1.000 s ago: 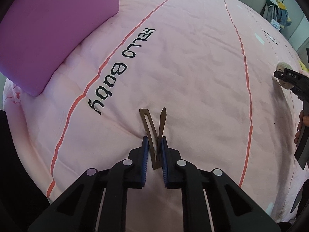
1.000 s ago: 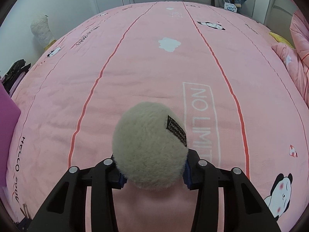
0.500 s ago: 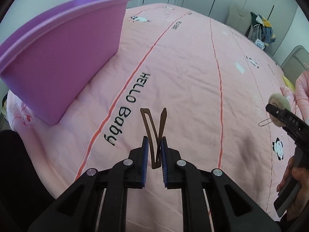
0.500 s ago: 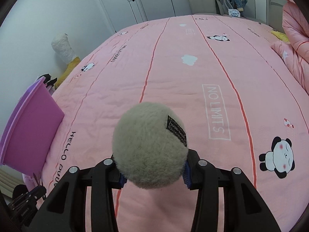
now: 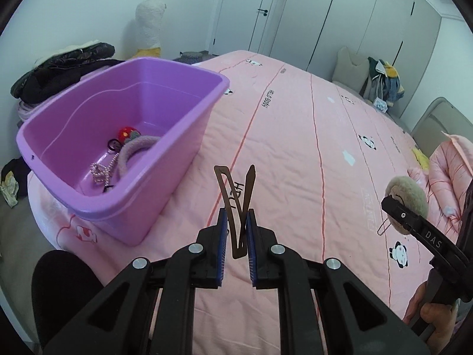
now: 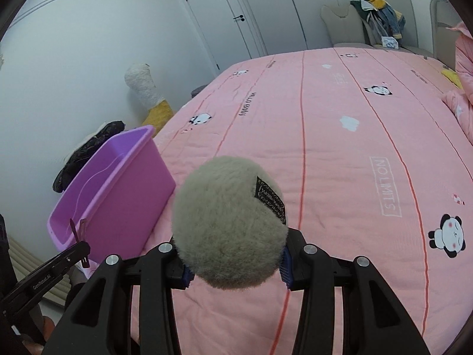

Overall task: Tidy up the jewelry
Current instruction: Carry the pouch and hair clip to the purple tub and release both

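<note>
My left gripper (image 5: 236, 222) is shut on a brown hair clip (image 5: 235, 204), held above the pink bed to the right of the purple bin (image 5: 127, 210). The bin holds a fluffy headband (image 5: 133, 148), a pearl chain (image 5: 102, 171) and a red ornament (image 5: 125, 134). My right gripper (image 6: 235, 269) is shut on a beige fluffy pom-pom (image 6: 227, 222) with a black label, raised above the bed; the pom-pom also shows in the left wrist view (image 5: 409, 193). The bin (image 6: 118, 189) lies to its left, and so does the left gripper (image 6: 79, 248).
The pink quilt (image 5: 295, 136) with panda prints covers the bed. Dark clothes (image 5: 59, 65) and a white plush (image 5: 147, 26) lie beyond the bin by the wall. A chair with clothes (image 6: 375, 20) stands at the far side.
Both grippers have risen and tilted up from the bed with their loads. The bin's inside has come into the left wrist view.
</note>
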`<state>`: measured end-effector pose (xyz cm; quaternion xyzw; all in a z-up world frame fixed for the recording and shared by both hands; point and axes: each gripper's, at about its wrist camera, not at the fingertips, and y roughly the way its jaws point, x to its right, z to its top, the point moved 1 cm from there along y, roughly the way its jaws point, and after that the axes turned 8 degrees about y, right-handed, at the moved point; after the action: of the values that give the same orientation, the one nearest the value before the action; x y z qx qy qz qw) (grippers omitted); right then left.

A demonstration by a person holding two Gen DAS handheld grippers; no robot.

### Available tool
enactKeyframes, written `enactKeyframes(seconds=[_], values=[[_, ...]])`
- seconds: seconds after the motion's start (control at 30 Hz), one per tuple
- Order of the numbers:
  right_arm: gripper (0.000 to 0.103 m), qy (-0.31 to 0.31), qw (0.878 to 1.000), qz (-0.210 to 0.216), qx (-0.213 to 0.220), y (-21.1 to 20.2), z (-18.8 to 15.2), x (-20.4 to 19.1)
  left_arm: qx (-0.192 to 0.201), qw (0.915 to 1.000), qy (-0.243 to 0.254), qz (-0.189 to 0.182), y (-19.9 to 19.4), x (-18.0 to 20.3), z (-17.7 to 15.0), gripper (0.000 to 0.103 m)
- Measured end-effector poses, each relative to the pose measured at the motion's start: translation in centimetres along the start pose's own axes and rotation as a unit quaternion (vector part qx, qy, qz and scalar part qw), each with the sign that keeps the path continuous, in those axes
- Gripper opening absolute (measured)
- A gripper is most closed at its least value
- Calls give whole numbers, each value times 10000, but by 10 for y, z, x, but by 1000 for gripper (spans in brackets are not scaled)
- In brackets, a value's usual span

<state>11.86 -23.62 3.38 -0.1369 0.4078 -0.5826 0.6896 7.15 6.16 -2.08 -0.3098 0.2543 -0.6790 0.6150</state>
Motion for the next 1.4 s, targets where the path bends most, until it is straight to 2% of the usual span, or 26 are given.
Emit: enactKeyframes(seconds=[0.17, 0.37, 0.57, 0.7, 0.83, 1.03, 1.4], values=[[42, -411, 9983, 411, -21, 12, 14, -69, 190, 9994, -177, 233, -23, -52, 22, 13], [42, -865, 9914, 954, -227, 51, 28, -163, 248, 9968, -306, 702, -29, -122, 50, 13], [42, -1177, 9841, 1202, -578, 105, 35, -235, 73, 9935, -512, 1011, -14, -176, 70, 13], [42, -1413, 9807, 1118, -758, 135, 40, -271, -161, 9924, -606, 1061, 3, -197, 77, 13], [42, -1648, 9773, 951, -934, 158, 40, -292, -439, 9913, -689, 1029, 24, -211, 81, 13], [42, -1792, 9735, 650, -1266, 196, 42, -309, -625, 9898, -697, 1077, 42, -220, 86, 14], [45, -1863, 9658, 55, -1804, 241, 38, -309, -989, 9855, -897, 1051, 64, -230, 84, 14]])
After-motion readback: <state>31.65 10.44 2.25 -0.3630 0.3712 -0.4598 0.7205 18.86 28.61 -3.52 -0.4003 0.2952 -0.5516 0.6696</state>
